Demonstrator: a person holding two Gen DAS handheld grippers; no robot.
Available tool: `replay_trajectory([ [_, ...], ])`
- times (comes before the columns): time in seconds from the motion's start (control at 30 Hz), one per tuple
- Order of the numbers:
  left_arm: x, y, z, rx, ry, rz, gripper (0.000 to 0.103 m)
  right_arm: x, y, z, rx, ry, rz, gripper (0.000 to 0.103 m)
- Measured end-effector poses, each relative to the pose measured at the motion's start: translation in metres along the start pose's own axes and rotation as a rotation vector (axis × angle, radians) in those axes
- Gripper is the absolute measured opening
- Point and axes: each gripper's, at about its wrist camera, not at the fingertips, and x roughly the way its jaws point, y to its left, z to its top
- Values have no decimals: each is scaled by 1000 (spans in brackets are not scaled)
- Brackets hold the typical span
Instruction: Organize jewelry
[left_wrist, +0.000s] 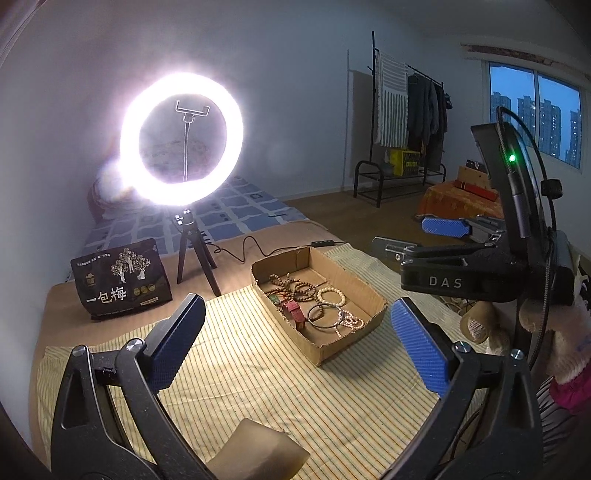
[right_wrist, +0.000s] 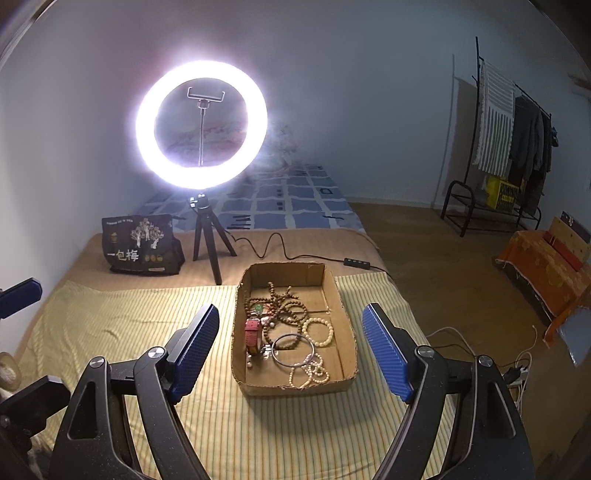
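While both hand-held grippers hang wide open, empty: left hand-held gripper (left_wrist: 299, 347), right hand-held gripper (right_wrist: 290, 350). Jewelry (right_wrist: 288, 332) heaped in cardboard tray (right_wrist: 295, 389) on bed. Risk: bead strands tangled, one pull likely drags neighbours out; light tray may slide.

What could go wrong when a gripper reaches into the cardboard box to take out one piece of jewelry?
1. The brown bead strands lie tangled with the red watch, so lifting one may drag the others.
2. The metal bangle overlaps the white bead bracelet; a pinch could catch both.
3. The cardboard box looks light and may slide on the striped cloth.
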Motion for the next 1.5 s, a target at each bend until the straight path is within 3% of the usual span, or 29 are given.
replay_trajectory([
  [1.5,1,3,-4,-14,23,24,103,0,5,-1,-12,6,3,80],
])
